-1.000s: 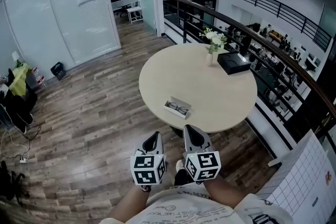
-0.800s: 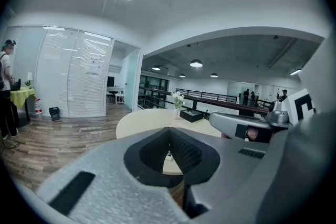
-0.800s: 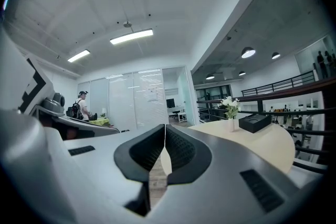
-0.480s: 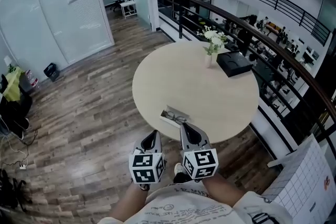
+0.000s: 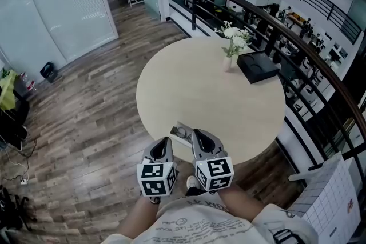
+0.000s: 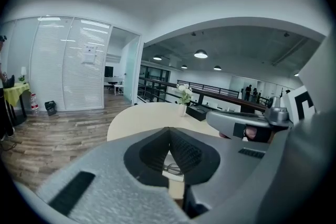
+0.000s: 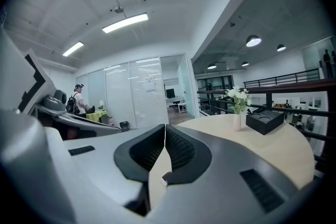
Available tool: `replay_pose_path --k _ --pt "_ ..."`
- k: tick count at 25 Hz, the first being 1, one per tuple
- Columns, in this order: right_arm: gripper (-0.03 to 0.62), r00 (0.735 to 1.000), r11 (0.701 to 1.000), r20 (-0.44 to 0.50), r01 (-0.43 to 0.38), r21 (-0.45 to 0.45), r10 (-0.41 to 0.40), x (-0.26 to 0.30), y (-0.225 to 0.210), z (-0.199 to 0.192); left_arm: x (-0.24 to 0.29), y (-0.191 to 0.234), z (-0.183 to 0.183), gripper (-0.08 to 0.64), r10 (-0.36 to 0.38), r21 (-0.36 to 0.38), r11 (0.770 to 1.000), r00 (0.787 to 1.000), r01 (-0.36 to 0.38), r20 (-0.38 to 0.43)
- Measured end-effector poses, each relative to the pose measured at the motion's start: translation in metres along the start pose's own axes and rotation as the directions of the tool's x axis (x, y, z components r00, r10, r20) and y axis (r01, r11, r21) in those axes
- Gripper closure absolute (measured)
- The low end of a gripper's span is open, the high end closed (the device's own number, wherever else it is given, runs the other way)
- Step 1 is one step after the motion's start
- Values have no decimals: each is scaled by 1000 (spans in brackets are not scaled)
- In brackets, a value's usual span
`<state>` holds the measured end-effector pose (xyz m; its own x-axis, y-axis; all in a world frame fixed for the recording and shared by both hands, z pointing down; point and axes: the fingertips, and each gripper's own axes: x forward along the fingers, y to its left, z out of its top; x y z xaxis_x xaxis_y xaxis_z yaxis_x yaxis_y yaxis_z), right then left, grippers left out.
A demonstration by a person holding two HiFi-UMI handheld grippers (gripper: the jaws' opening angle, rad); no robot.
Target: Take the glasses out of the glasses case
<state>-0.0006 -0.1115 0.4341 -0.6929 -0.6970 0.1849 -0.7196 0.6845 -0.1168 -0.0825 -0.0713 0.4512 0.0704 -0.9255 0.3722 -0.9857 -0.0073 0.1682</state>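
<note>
Glasses (image 5: 182,134), one pair, lay in the one open white glasses case (image 5: 177,129) at the near edge of a single round beige worktop (image 5: 211,100), in the lower middle of the head view. The case rested flat, just above the two grippers and partly covered by the right one.

The left gripper (image 5: 162,146) hung at the bottom centre of that view, short of the worktop's rim; in its own view its two jaws met at the tips with nothing held, and the glasses showed through the gap below them. The right gripper (image 5: 201,136) sat just beside it, its tip over the worktop's edge next to the case; its two jaws were likewise closed tip to tip on nothing.

Toward the upper right of the worktop stood one small vase of white flowers (image 5: 231,48), and just right of it one black box (image 5: 258,66). Both were well apart from the case.
</note>
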Motion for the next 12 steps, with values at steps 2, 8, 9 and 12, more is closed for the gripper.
replay_pose_path --k 2,8,9,12 --pt "575 1000 1000 -16 -12 -6 12 15 -5 -3 14 6 3 547 1 -3 1000 1000 -1 -8" --pt "575 995 996 -72 -77 -34 74 53 -24 -10 55 21 7 548 22 -11 1000 999 -22 -47" --pt "575 993 995 -81 -90 -42 86 57 -25 -12 59 24 7 548 29 -16 999 998 -30 -50" --pt "575 988 992 -111 -115 -56 108 67 -26 -19 67 32 5 547 45 -27 999 997 -47 -65"
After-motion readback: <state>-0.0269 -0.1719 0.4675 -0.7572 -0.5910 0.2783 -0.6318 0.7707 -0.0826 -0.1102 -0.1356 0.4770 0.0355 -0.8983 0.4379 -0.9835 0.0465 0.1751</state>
